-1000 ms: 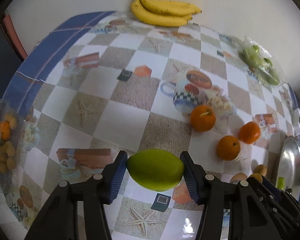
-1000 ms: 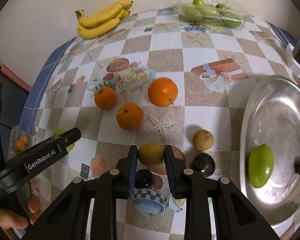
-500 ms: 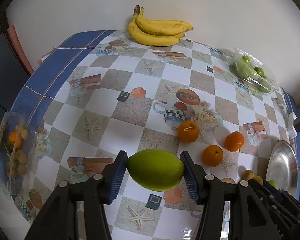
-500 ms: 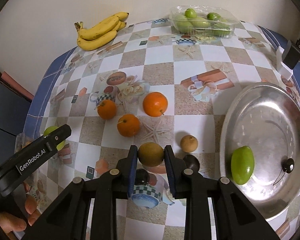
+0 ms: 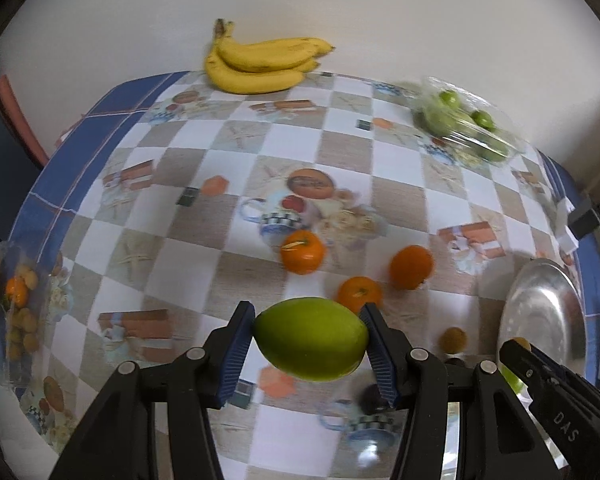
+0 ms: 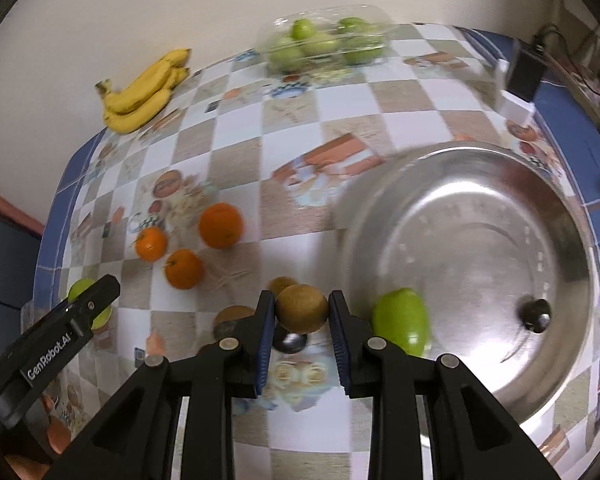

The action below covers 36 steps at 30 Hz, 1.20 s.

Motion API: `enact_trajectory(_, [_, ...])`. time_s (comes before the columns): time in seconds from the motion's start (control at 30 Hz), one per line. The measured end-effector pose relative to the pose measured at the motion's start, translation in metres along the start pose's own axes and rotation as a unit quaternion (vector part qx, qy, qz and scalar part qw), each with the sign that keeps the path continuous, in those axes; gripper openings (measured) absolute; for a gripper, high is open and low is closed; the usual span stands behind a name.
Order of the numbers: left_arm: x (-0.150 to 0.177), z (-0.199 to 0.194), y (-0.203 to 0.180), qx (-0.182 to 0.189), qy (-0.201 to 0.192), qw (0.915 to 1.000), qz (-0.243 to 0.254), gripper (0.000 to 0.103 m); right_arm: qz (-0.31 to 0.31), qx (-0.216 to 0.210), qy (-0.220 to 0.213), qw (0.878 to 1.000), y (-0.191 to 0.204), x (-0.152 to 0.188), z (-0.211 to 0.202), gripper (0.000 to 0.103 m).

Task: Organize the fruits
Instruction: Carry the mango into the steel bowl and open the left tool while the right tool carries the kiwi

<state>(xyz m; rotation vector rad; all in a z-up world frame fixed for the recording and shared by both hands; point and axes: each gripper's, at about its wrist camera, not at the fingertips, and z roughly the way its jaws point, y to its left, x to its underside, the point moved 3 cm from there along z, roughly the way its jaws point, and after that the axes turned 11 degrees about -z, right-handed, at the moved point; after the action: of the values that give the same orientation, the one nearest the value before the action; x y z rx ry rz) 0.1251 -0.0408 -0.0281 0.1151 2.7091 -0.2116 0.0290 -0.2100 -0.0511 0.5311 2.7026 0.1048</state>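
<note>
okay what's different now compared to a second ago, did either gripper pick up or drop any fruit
Neither did. The left gripper still clamps the green mango and the right gripper the brown fruit. Both have carried their fruit toward the metal tray, which now fills more of the right view. The oranges, bananas and the mango on the tray stayed put.

Bare counter at left of frame. Three oranges block the middle; big silver tray fills the right.

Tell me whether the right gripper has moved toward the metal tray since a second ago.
Yes. The right gripper, shut on a brown fruit, is nearer the metal tray, which fills more of its view.
</note>
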Motion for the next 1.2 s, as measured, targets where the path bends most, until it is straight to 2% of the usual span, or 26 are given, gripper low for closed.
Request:
enact_trajectory(0.2, [0.012, -0.001, -0.034, 0.032, 0.010, 0.9992, 0.021, 0.057, 0.035, 0.008, -0.004, 0.999, -0.033, 0.002, -0.008, 0.028])
enact_trajectory(0.47, [0.031, -0.004, -0.082, 0.056, 0.016, 0.9958, 0.070, 0.057, 0.080, 0.020, -0.007, 0.997, -0.077, 0.009, -0.017, 0.028])
enact_trajectory(0.8, [0.059, -0.002, -0.145, 0.096, 0.026, 0.9855, 0.138, 0.058, 0.130, 0.030, -0.010, 0.991, -0.128, 0.020, -0.027, 0.028])
enact_trajectory(1.2, [0.078, 0.015, -0.199, 0.114, 0.037, 0.9749, 0.187, 0.058, 0.167, 0.038, -0.016, 0.985, -0.165, 0.024, -0.026, 0.028])
